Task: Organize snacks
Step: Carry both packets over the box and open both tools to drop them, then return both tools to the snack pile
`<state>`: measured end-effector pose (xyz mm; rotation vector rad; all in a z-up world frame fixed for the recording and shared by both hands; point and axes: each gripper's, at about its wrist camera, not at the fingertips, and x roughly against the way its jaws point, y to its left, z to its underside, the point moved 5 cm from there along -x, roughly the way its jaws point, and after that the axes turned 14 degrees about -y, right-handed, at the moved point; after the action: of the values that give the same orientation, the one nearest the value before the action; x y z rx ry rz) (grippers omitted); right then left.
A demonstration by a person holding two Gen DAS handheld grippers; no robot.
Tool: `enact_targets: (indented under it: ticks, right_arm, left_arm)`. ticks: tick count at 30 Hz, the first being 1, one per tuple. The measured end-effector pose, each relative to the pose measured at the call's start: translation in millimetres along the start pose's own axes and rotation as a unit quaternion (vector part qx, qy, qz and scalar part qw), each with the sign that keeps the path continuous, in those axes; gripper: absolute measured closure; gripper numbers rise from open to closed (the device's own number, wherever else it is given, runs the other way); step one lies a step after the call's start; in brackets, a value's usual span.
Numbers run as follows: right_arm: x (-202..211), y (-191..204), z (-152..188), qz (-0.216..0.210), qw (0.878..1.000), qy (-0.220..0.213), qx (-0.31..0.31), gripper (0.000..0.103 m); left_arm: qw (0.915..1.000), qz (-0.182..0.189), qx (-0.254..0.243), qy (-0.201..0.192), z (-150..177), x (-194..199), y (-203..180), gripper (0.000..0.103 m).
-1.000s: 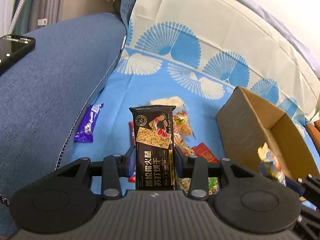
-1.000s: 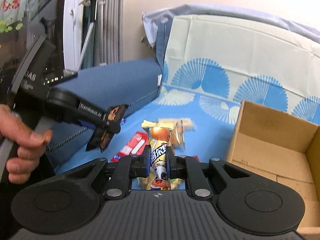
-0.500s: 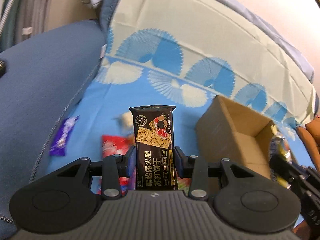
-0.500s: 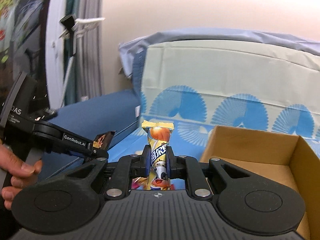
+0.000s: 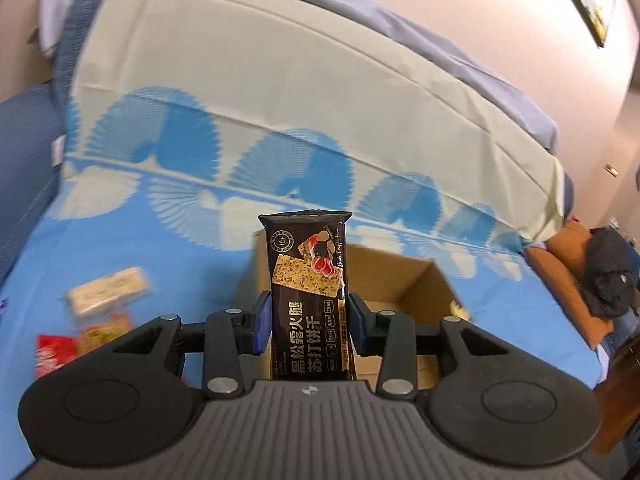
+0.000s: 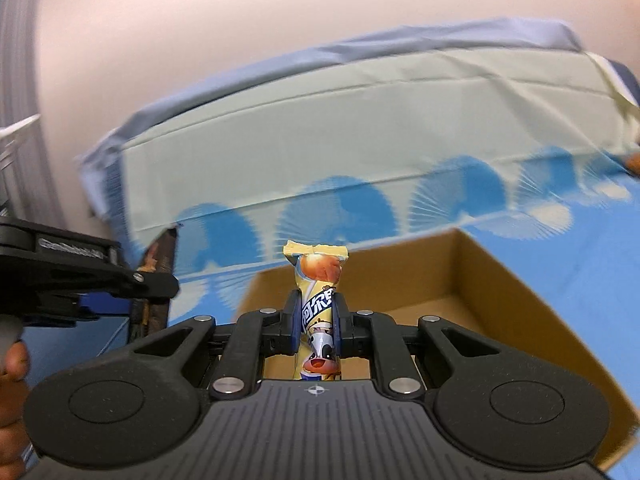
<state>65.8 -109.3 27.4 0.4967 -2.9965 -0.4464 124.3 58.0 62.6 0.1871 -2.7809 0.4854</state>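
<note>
Left wrist view: left gripper [image 5: 308, 322] clamped on an upright black cracker packet [image 5: 308, 296], printed "黑松露火腿苏打饼干" and "Black Truffle Ham", held above the open brown cardboard box [image 5: 424, 280]. Seen only here: a pale wrapped bar [image 5: 106, 290] and a red wrapper [image 5: 54, 354] on the blue fan-patterned sheet [image 5: 120, 236].

Right wrist view: right gripper [image 6: 317, 316] pinched a yellow cow-printed candy packet [image 6: 316, 304] over the box's inside, characters only partly legible. Seen only here: raised lettering on the left gripper, too blurred to read.

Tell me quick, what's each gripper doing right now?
Left gripper: closed, holding a black cracker packet.
Right gripper: closed, holding a yellow snack packet over the cardboard box.
</note>
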Motion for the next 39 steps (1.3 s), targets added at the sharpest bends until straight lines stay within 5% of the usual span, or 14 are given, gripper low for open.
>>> enact_targets:
  ticks: [13, 17, 21, 30, 33, 39]
  right_arm:
    - [-1.8, -55.1, 1.4, 0.095, 0.995, 0.003, -0.035, 0.087]
    - [-3.2, -61.7, 1.9, 0.122, 0.992, 0.005, -0.029, 0.067]
    - [-2.0, -62.9, 1.7, 0.130, 0.991, 0.002, -0.024, 0.062]
    - [-4.4, -50.4, 7.8, 0.114, 0.993, 0.001, 0.000, 0.058]
    - [-3.6, -43.8, 9.9, 0.103, 0.995, 0.000, 0.010, 0.042]
    - [-2.0, -23.2, 18.3, 0.066, 0.997, 0.013, 0.041, 0.038]
  left_arm:
    - [0.9982, 0.042, -0.042, 0.010, -2.4, -45.2, -70.9, 0.060]
    - [0.9971, 0.061, -0.044, -0.005, -9.8, -42.6, -80.6, 0.034]
    - [0.9947, 0.078, -0.058, -0.031, -13.6, -29.4, -81.6, 0.032]
    - [0.9956, 0.079, -0.049, 0.002, -7.8, 1.8, -17.8, 0.032]
    - [0.9966, 0.067, -0.045, 0.015, -10.8, 14.1, 19.6, 0.032]
    - [0.9948, 0.066, 0.022, 0.073, 2.6, 30.7, 118.5, 0.040]
